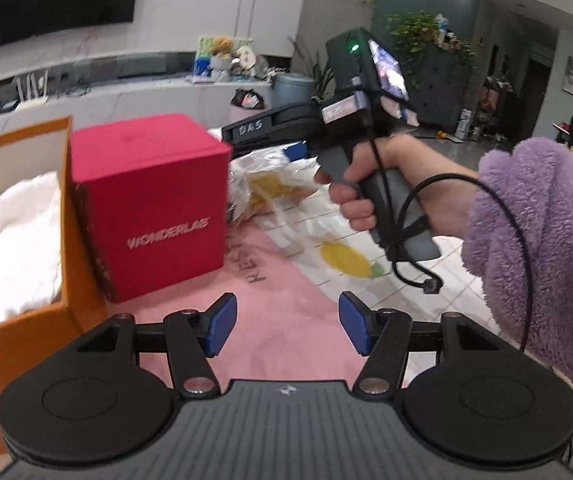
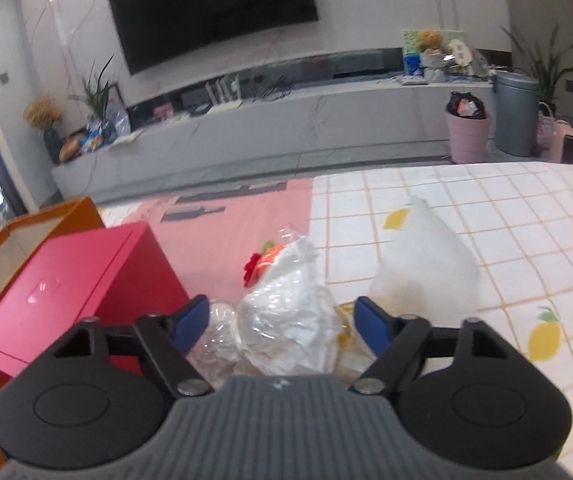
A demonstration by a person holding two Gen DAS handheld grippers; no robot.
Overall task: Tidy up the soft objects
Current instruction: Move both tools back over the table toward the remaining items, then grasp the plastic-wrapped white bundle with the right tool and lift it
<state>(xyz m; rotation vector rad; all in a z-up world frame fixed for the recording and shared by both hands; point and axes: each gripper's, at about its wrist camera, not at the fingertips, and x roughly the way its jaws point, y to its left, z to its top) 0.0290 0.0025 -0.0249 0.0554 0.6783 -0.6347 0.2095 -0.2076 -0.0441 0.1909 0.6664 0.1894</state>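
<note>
My left gripper point(image 1: 286, 328) is open with nothing between its blue pads, low over the pink part of the cloth. My right gripper point(image 2: 282, 322) stands open around a crumpled clear plastic bag point(image 2: 286, 320) with white filling. The bag lies between the blue pads, and I cannot see them pressing on it. A red and orange soft item point(image 2: 256, 266) pokes out behind the bag. A white puffy bag point(image 2: 422, 264) stands just to its right. In the left wrist view a white fluffy piece point(image 1: 14, 248) lies inside an open orange box point(image 1: 18, 344).
A red cube box point(image 1: 146, 208) marked WONDERLAB stands against the orange box, left of the bags. A hand point(image 1: 366, 196) in a purple fleece sleeve point(image 1: 546, 240) holds the right gripper's handle, with its cable hanging. The lemon-print checked cloth point(image 2: 506, 240) covers the right side.
</note>
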